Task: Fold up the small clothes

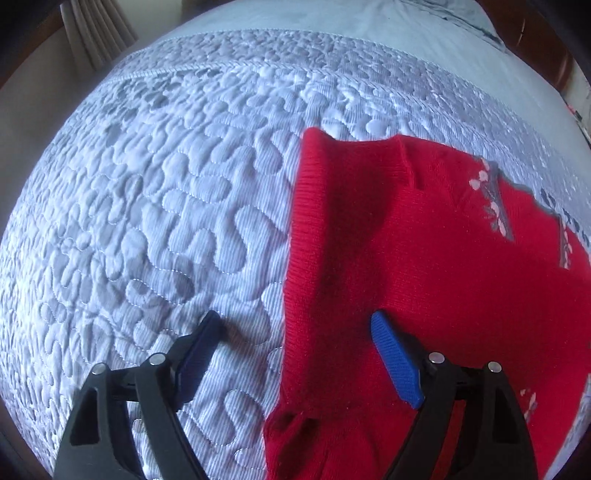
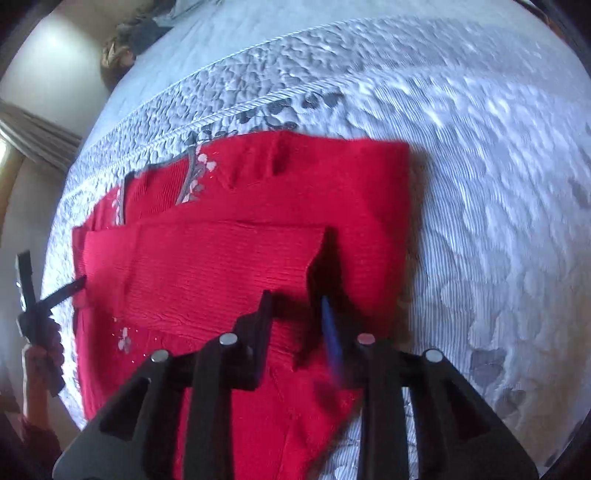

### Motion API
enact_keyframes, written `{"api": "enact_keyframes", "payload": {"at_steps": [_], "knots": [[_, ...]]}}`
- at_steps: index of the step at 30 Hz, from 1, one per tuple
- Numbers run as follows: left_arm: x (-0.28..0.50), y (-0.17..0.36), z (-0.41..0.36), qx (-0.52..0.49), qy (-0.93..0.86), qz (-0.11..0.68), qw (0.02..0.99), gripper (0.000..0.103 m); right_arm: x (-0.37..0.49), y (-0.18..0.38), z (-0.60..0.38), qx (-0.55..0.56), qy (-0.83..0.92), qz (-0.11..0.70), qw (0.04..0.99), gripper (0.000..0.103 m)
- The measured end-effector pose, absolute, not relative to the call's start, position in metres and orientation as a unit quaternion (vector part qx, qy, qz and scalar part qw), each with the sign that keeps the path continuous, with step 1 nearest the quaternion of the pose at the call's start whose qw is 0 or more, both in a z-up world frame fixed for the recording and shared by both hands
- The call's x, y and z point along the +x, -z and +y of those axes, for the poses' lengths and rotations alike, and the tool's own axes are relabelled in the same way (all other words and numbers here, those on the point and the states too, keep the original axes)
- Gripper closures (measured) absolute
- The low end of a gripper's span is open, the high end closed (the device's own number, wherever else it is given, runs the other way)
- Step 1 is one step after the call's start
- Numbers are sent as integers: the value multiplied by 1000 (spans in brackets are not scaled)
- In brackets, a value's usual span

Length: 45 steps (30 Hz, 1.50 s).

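Observation:
A small red knitted sweater (image 1: 406, 240) with grey and white flower trim lies partly folded on a pale quilted bedspread (image 1: 147, 221). My left gripper (image 1: 295, 325) is open wide, just above the sweater's ribbed left edge, one blue finger over the quilt and one over the red knit. In the right wrist view the sweater (image 2: 221, 266) lies spread below my right gripper (image 2: 295, 299). Its jaws stand a little apart with a fold of the red knit rising between them, so I cannot tell whether they grip it. The left gripper (image 2: 44, 291) shows at the sweater's far left edge.
The quilted bedspread (image 2: 480, 184) covers the bed all around the sweater. A curtain (image 1: 92, 33) hangs at the back left and a dark wooden headboard (image 1: 535, 40) stands at the back right. A bundle of dark cloth (image 2: 136, 40) lies far off on the bed.

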<state>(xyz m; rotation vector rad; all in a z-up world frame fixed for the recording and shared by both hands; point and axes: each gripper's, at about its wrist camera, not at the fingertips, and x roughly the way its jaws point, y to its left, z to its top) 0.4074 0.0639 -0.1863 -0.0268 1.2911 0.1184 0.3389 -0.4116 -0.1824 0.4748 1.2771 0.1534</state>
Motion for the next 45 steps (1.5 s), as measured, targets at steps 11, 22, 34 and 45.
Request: {"api": "enact_keyframes", "payload": {"at_steps": [11, 22, 34, 45], "knots": [[406, 190, 67, 3, -54, 596, 801, 10, 321, 171, -414, 195, -48, 587, 784, 72], [227, 163, 95, 32, 70, 643, 762, 13, 115, 134, -366, 140, -140, 624, 756, 52], [88, 159, 113, 11, 91, 641, 762, 13, -21, 156, -332, 159, -133, 651, 730, 51], [50, 160, 104, 0, 103, 647, 756, 56, -22, 164, -315, 201, -165, 645, 719, 96]]}}
